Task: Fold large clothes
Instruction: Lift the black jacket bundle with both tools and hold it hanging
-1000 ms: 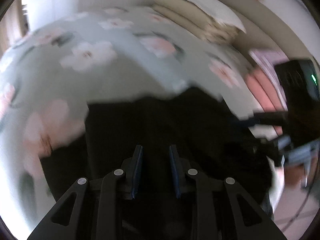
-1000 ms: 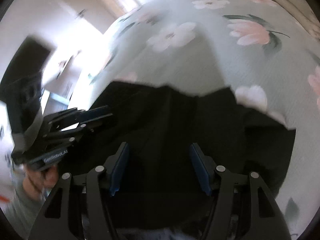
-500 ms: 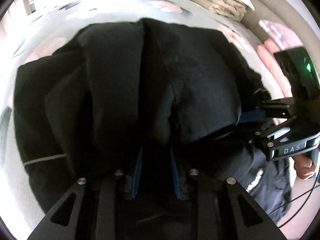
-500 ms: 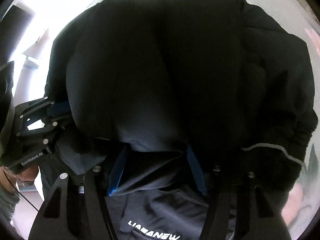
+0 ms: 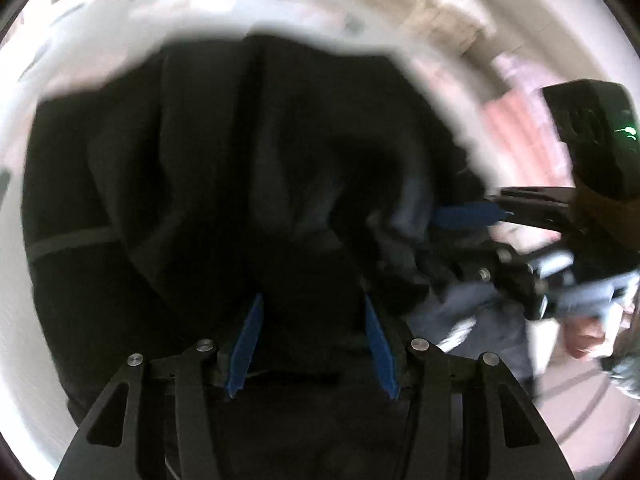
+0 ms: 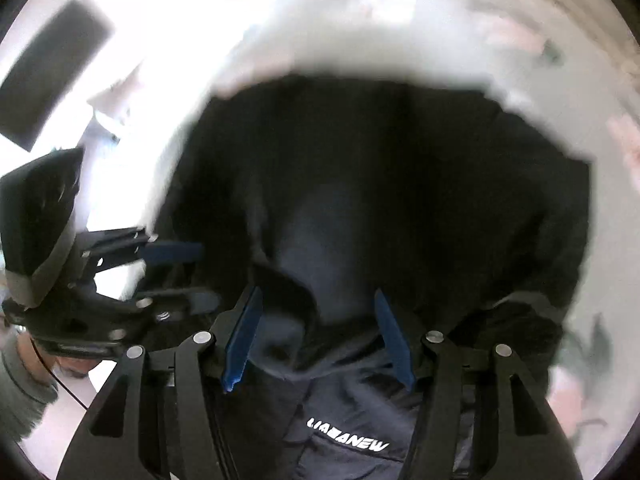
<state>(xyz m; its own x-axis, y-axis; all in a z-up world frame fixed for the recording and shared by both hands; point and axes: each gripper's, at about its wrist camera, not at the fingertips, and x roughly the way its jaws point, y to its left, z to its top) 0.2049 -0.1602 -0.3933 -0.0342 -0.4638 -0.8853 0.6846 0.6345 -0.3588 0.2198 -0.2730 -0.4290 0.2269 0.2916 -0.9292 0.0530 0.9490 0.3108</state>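
A large black jacket [image 5: 248,168] lies bunched on a floral bedspread [image 5: 100,56]; it also fills the right wrist view [image 6: 380,200], where white lettering [image 6: 348,440] shows on it. My left gripper [image 5: 310,336] is open just above the folded cloth, blue pads apart. My right gripper [image 6: 318,332] is open too, over the jacket's near edge. Each gripper shows in the other's view, the right one at the right of the left wrist view [image 5: 480,240] and the left one at the left of the right wrist view [image 6: 168,272]. Both views are motion-blurred.
Folded pink bedding [image 5: 516,128] and beige pillows [image 5: 440,12] lie at the far right of the bed. A dark screen [image 6: 52,68] stands on the bright wall at left. The person's hand [image 5: 588,336] holds the right gripper.
My left gripper's jaws have opened from nearly shut, letting go of the cloth. Both grippers have pulled back a little from the jacket, which now lies folded over itself.
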